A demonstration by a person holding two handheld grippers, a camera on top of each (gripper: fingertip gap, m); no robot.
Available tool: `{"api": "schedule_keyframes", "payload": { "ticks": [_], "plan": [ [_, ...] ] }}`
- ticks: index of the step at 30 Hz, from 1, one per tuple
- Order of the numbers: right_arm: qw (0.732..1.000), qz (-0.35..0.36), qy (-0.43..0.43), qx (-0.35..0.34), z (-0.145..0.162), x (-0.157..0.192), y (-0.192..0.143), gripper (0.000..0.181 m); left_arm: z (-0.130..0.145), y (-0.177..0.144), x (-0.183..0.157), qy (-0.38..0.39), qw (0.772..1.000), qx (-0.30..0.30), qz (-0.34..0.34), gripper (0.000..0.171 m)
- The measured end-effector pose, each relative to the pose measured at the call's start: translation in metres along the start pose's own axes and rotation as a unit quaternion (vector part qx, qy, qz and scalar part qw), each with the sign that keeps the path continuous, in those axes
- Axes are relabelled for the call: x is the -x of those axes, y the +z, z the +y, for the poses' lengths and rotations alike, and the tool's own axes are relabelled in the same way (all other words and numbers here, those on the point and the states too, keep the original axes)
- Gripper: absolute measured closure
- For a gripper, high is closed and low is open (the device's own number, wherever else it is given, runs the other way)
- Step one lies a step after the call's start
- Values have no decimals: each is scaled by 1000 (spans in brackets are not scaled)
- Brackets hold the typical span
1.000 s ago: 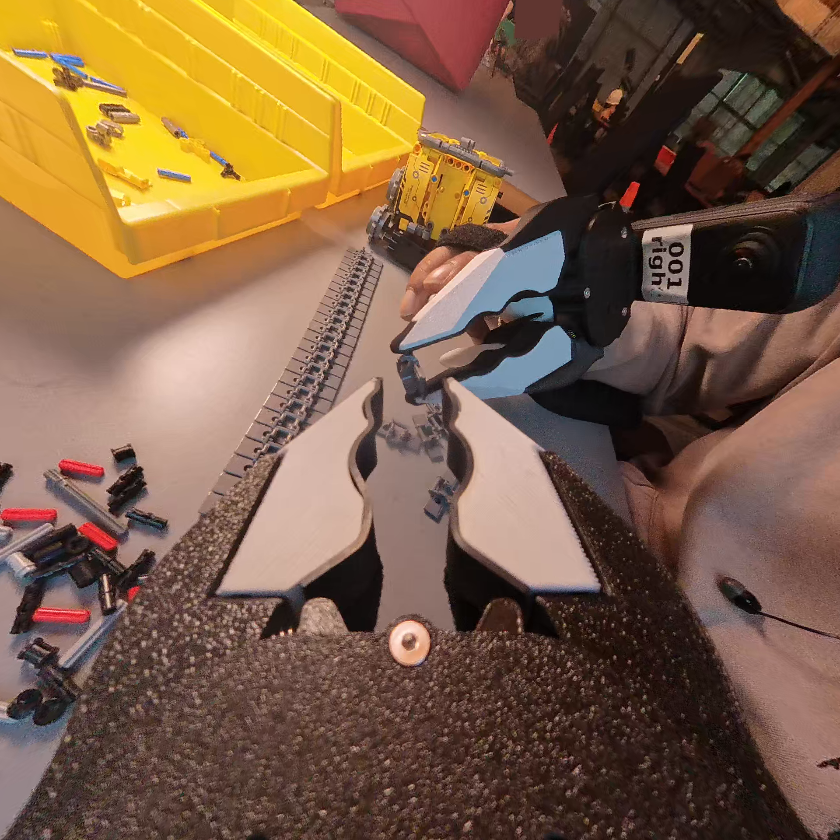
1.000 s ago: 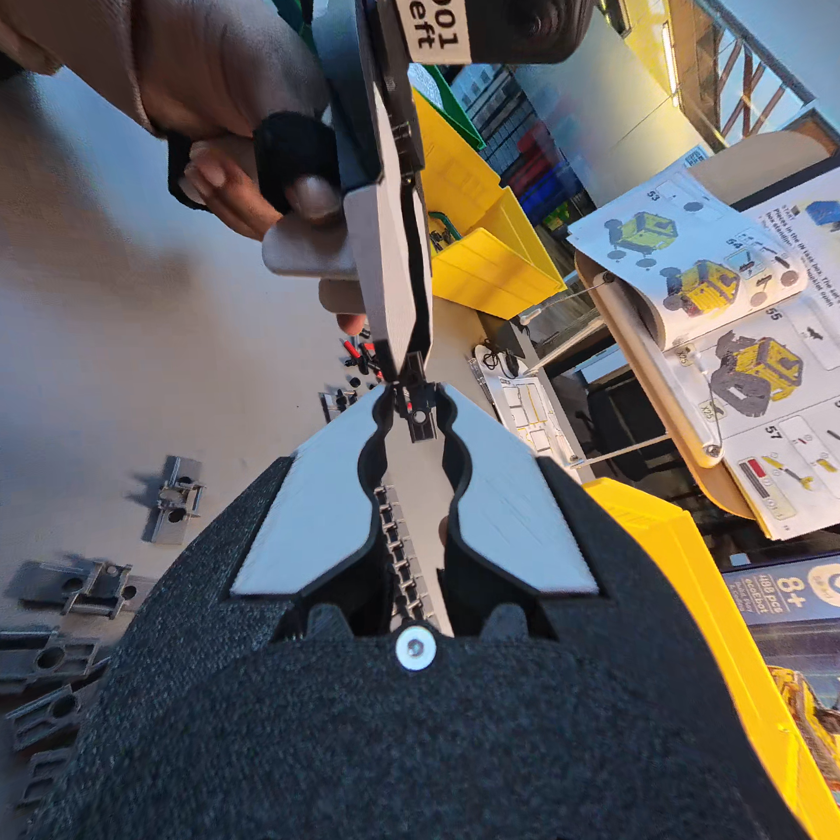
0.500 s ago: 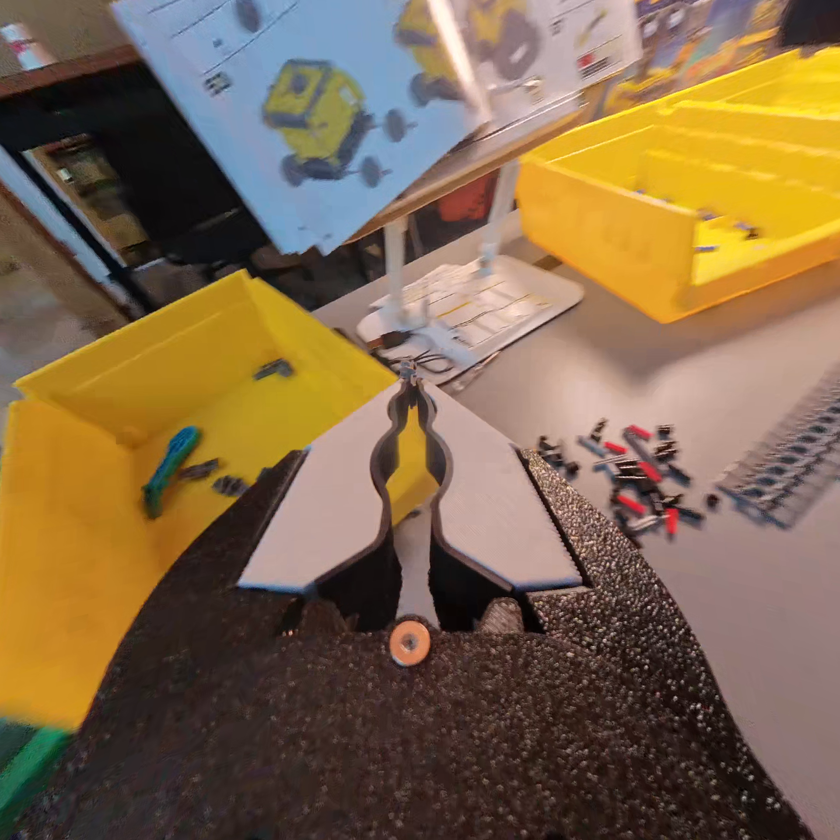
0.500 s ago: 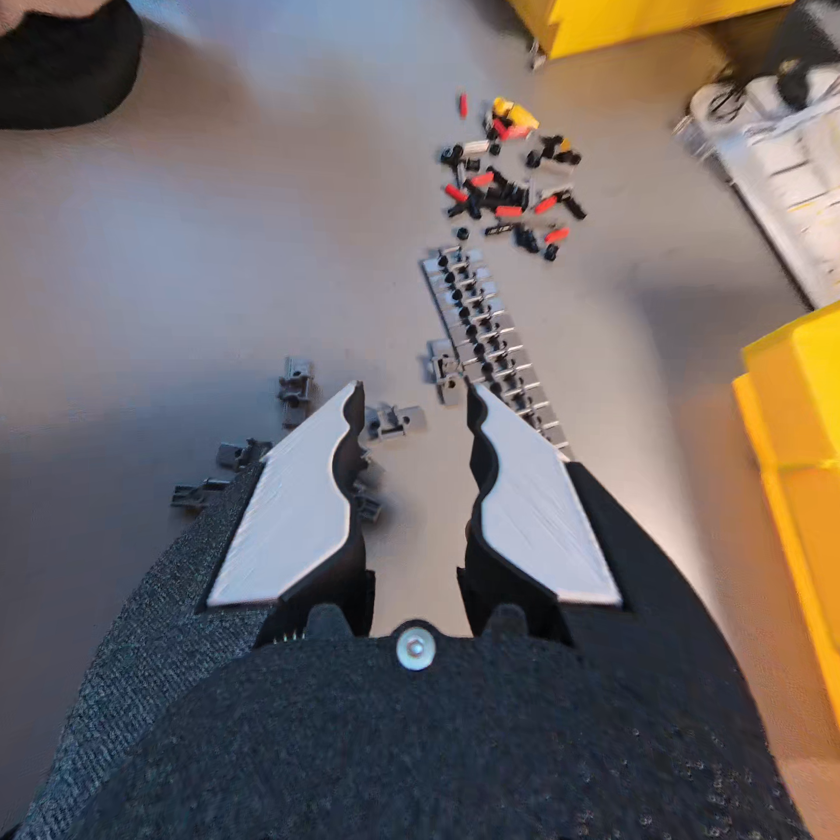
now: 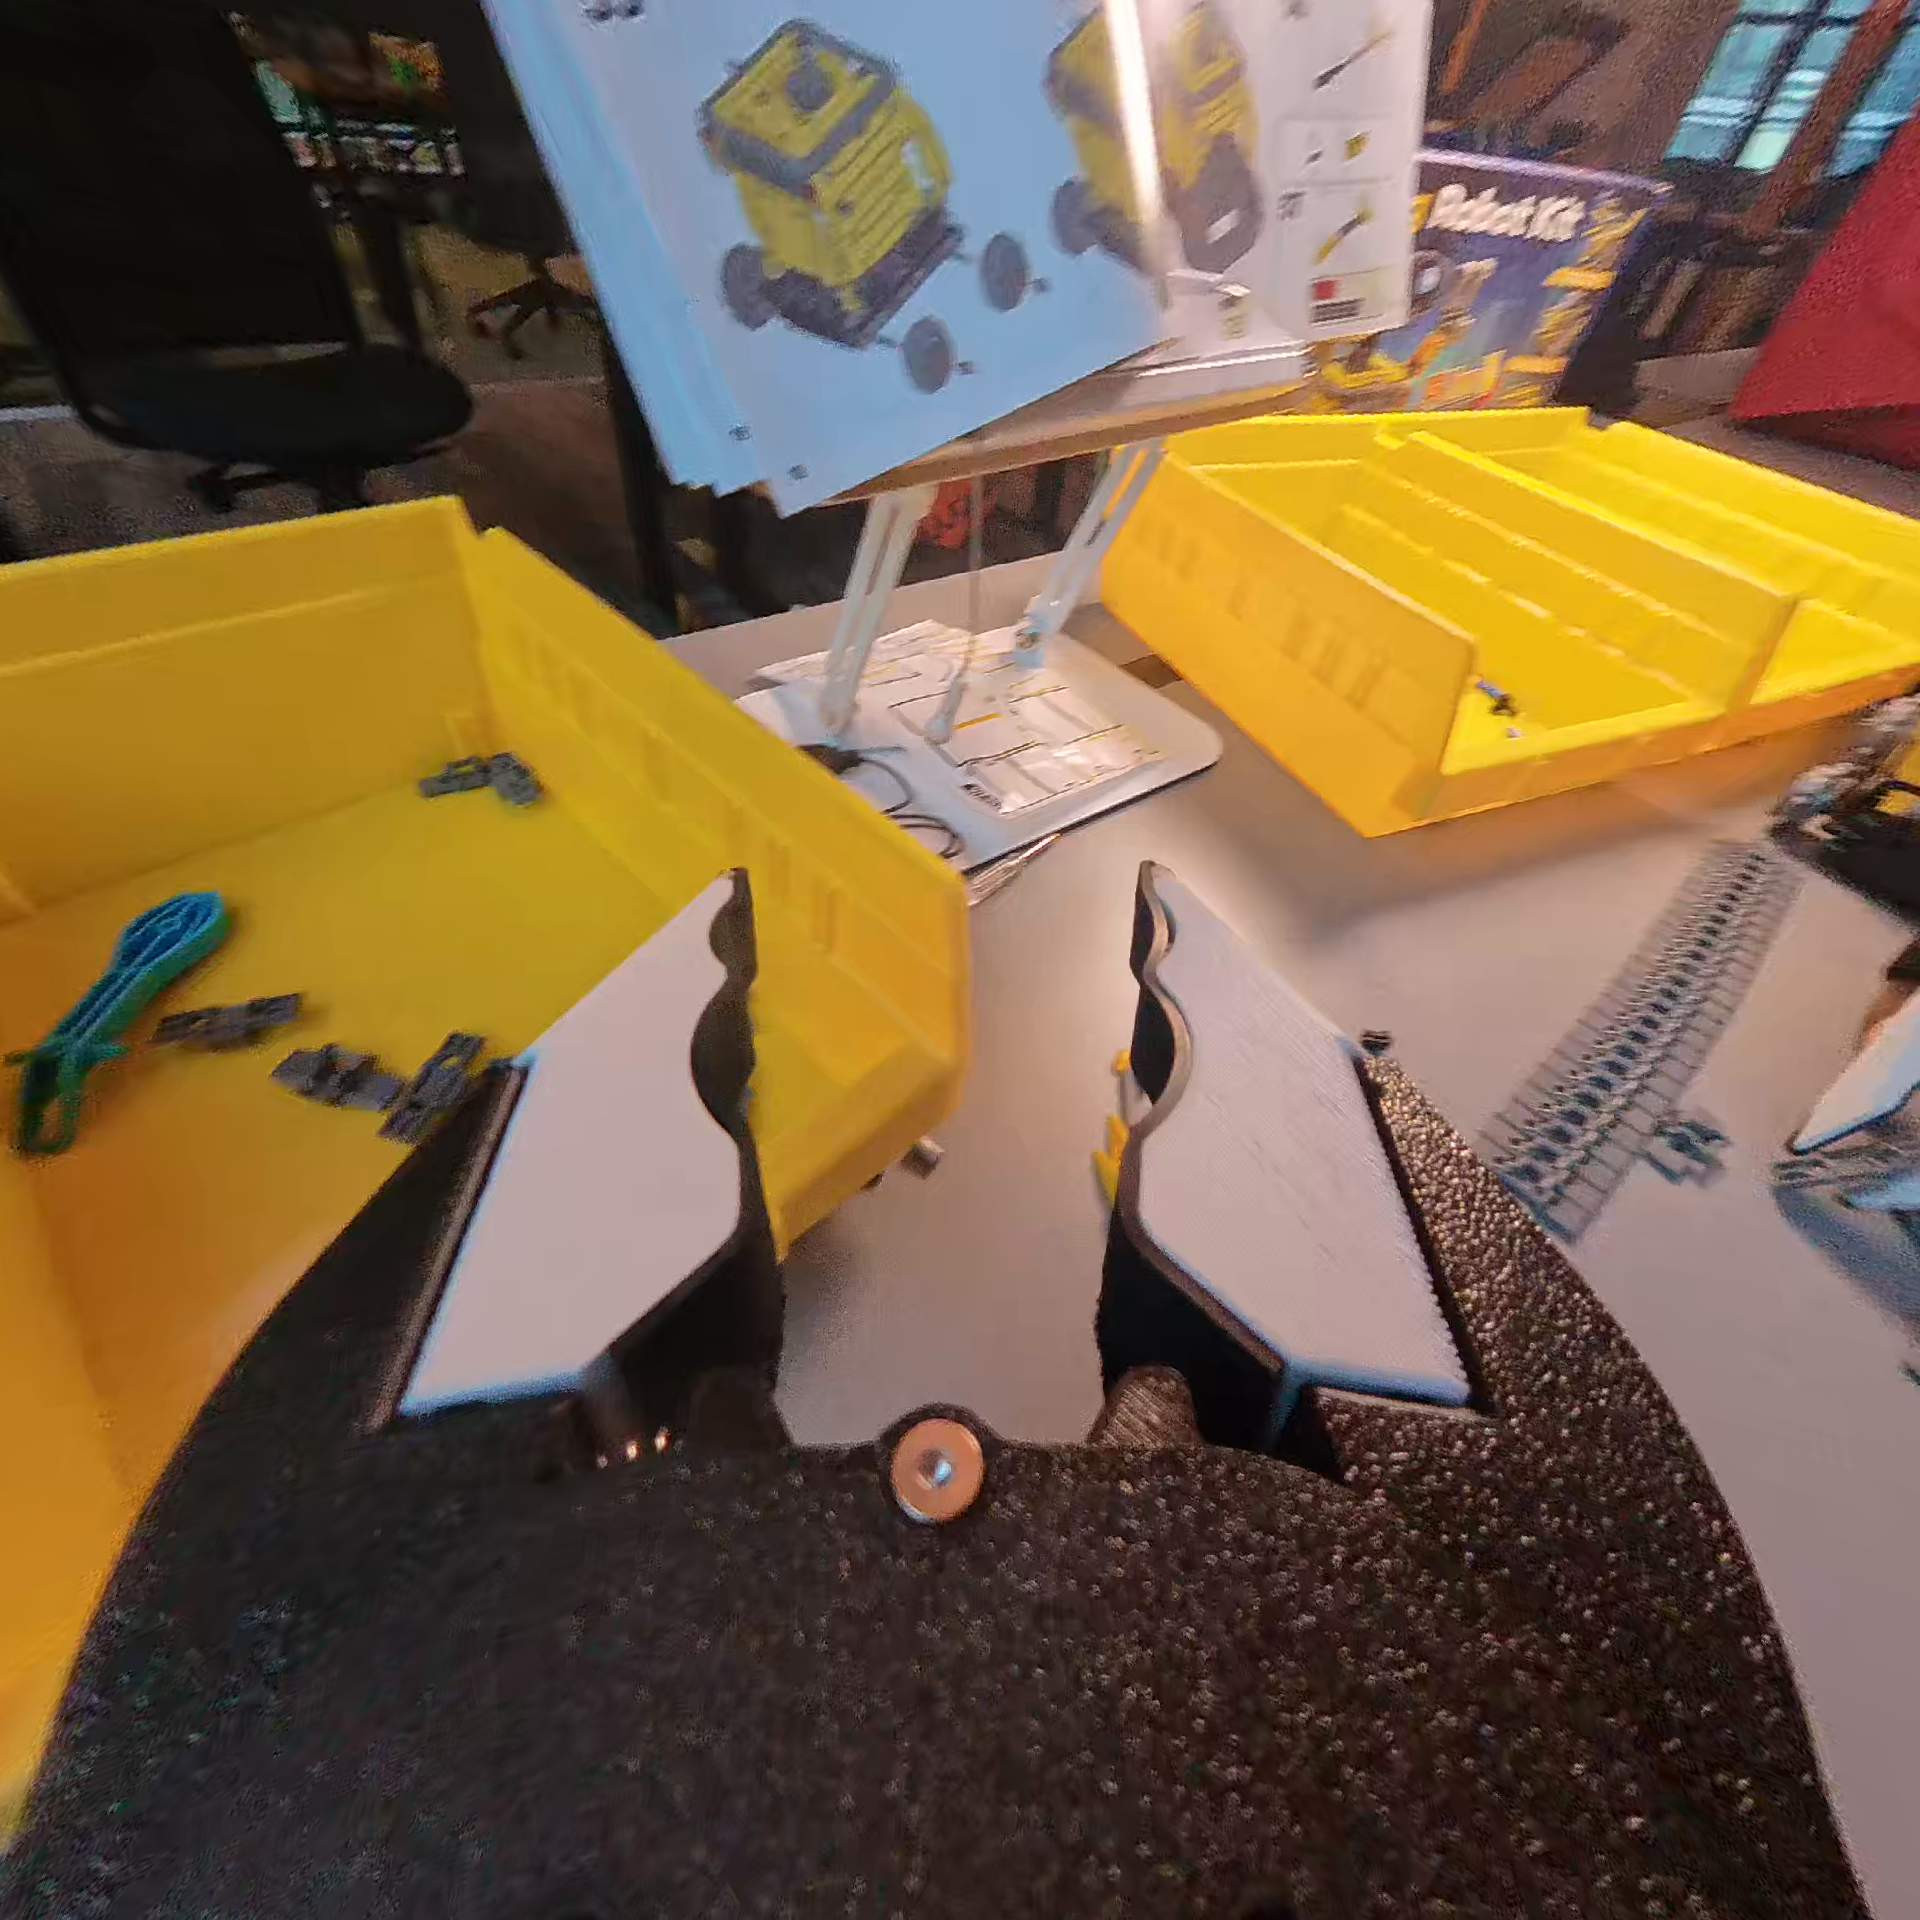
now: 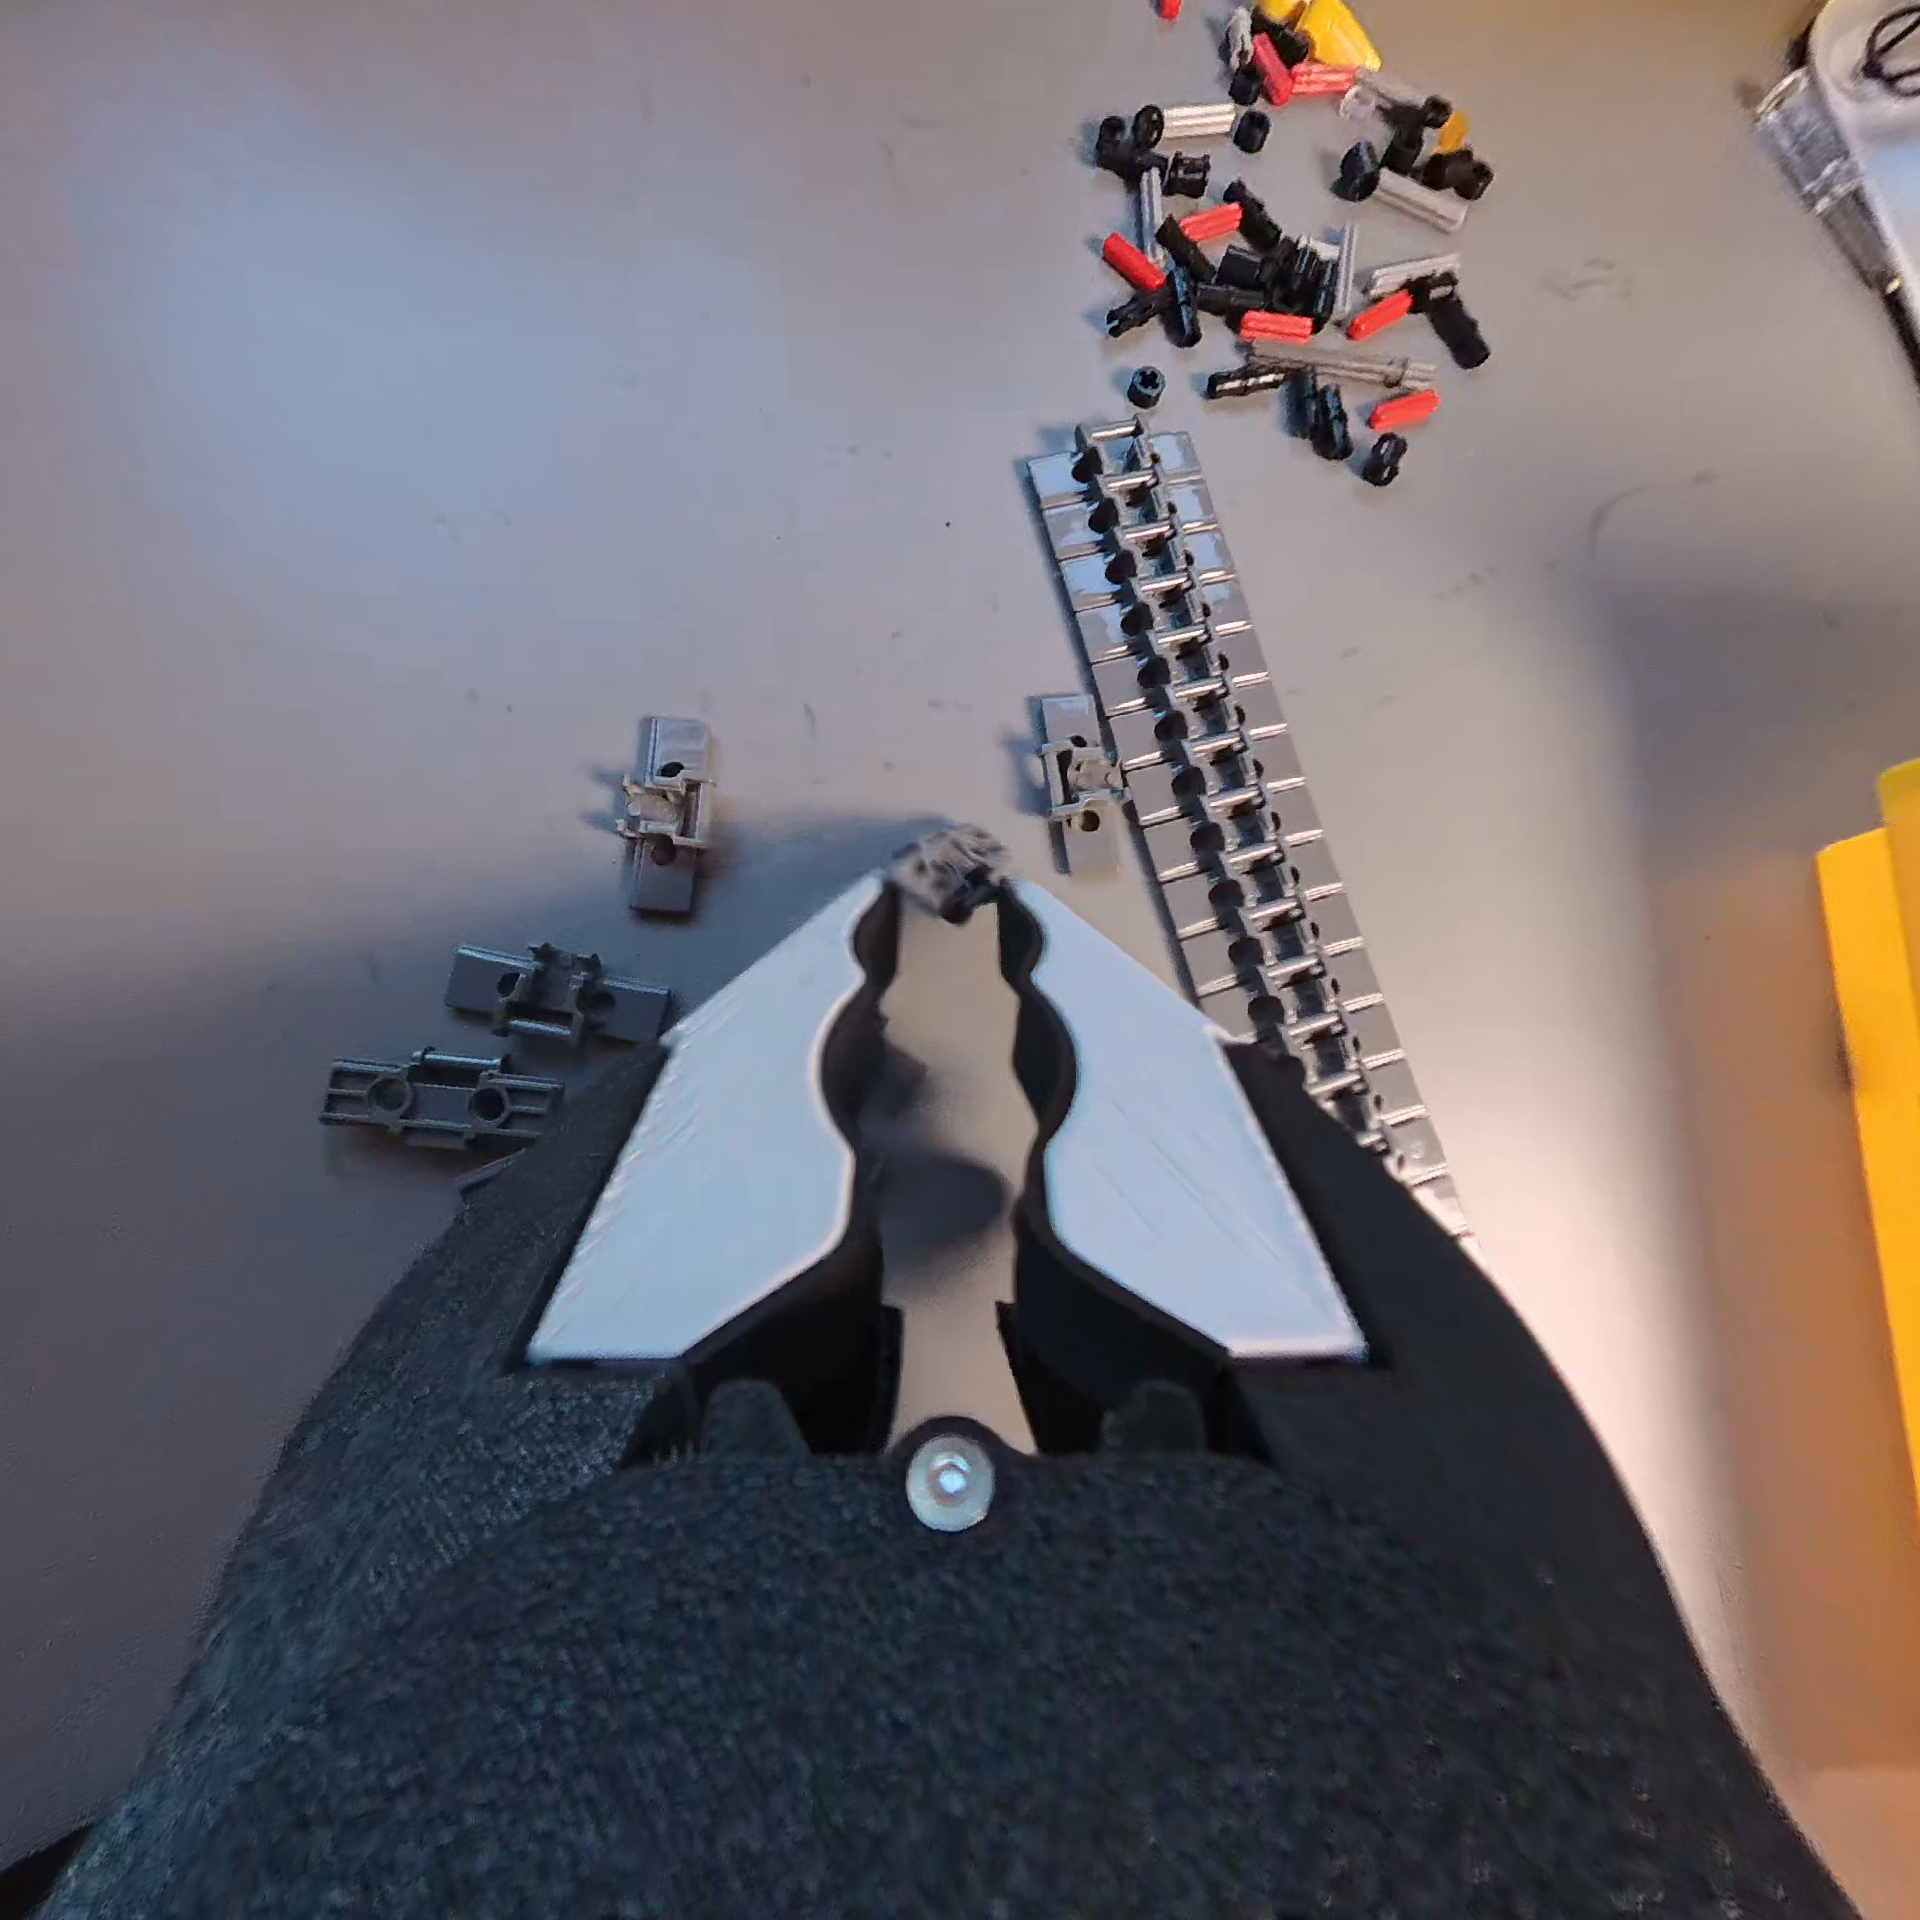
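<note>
Bins first: at far left of the left wrist view a yellow bin (image 5: 312, 665) is holding a few loose grey links (image 5: 416, 1081) and a blue-green band (image 5: 125, 997). The left gripper (image 5: 942, 883) is hanging over that bin's near corner and the grey table (image 5: 1351, 883), fingers spread wide, nothing between them. Behind it an instruction booklet (image 5: 883, 208) is sitting on a stand, then a divided yellow bin (image 5: 1455, 644).

In the right wrist view, three loose track links (image 6: 556, 992) are lying apart on the table at left. The right gripper (image 6: 951, 883) is pinching one small grey link (image 6: 951, 857) at its very tips, just above the table. That link is blurred; its long axis seems to be running across the gap, finger to finger. One more single link (image 6: 1075, 779) is lying touching or just beside the track strip (image 6: 1216, 790).

The strip is already joined from many links and is lying flat, its long axis running from beside the right finger away toward the heap of black, red and grey pins (image 6: 1299, 239). Several links are lying unjoined. A yellow bin edge (image 6: 1870, 1039) is showing at far right.
</note>
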State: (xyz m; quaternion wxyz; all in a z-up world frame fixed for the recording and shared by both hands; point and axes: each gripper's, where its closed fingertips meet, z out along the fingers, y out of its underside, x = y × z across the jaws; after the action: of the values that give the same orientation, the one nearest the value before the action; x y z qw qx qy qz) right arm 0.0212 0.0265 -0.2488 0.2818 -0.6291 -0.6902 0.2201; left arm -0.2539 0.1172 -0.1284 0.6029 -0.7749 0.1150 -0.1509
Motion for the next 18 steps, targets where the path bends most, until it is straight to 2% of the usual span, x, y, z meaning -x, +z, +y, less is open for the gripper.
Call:
{"api": "schedule_keyframes", "payload": {
  "ticks": [1,4,6,8,11,14,18],
  "plan": [
    [1000,12,-9,-16,-5,-3,-2,179,-4,0,-16,5,1000,-8,26,96],
    [994,49,-33,-89,-31,-10,-12,181,-1,0,-77,20,992,2,126,96],
    [990,54,-41,-125,-45,-7,-17,181,13,-2,-129,35,975,28,218,108],
    [989,62,-44,-123,-46,-7,-15,181,37,-4,-169,61,955,73,283,115],
    [992,59,-42,-100,-36,-7,-7,181,74,4,-194,107,935,146,304,117],
    [995,50,-22,-84,-32,-6,2,168,103,10,-208,135,919,197,314,117],
    [998,41,1,-55,-30,-10,17,163,122,14,-221,186,905,222,313,121]
  ]
}}
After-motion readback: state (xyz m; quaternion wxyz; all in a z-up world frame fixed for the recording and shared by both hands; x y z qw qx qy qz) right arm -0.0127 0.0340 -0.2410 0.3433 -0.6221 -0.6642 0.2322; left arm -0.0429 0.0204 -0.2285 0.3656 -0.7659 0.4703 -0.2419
